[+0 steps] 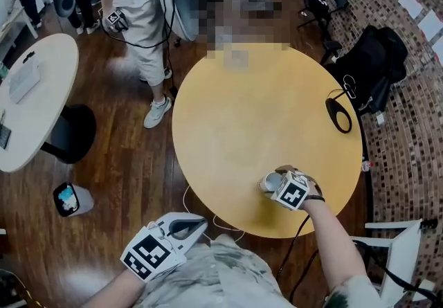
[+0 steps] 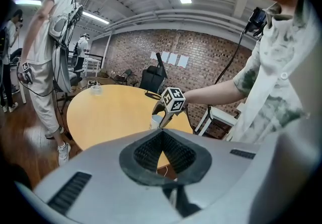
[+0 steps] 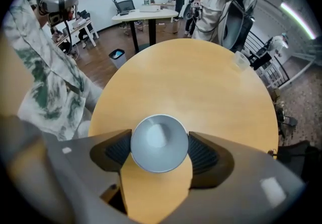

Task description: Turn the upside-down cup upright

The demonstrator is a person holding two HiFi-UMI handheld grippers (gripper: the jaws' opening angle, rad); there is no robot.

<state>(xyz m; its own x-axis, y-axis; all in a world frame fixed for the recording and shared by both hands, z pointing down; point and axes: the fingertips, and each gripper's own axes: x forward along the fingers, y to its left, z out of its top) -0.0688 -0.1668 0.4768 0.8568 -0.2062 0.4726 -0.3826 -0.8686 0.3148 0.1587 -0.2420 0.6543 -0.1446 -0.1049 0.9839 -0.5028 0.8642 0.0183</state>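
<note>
While right hand-held gripper [image 3: 159, 150] pinches cup [image 1: 270, 181] at table [image 1: 263, 106], arm [image 1: 333, 234] outstretched, left hand-held gripper [image 2: 162, 142] pressed together nr torso [image 1: 221, 273]

Ribbed dark matt pads [image 3: 119, 150] of right gripper [image 3: 159, 150] clamp small pale cup [image 3: 159, 140], smooth, plastic-looking; round yellow tabletop [image 3: 201, 82] beneath: matt, smooth.

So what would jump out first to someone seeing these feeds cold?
The pale cup gripped between the jaws of the right gripper, close to the near edge of the round yellow table. Next, the left gripper, jaws together and empty, held off the table by the operator's body. A second person stands beyond the table's far left side.
</note>
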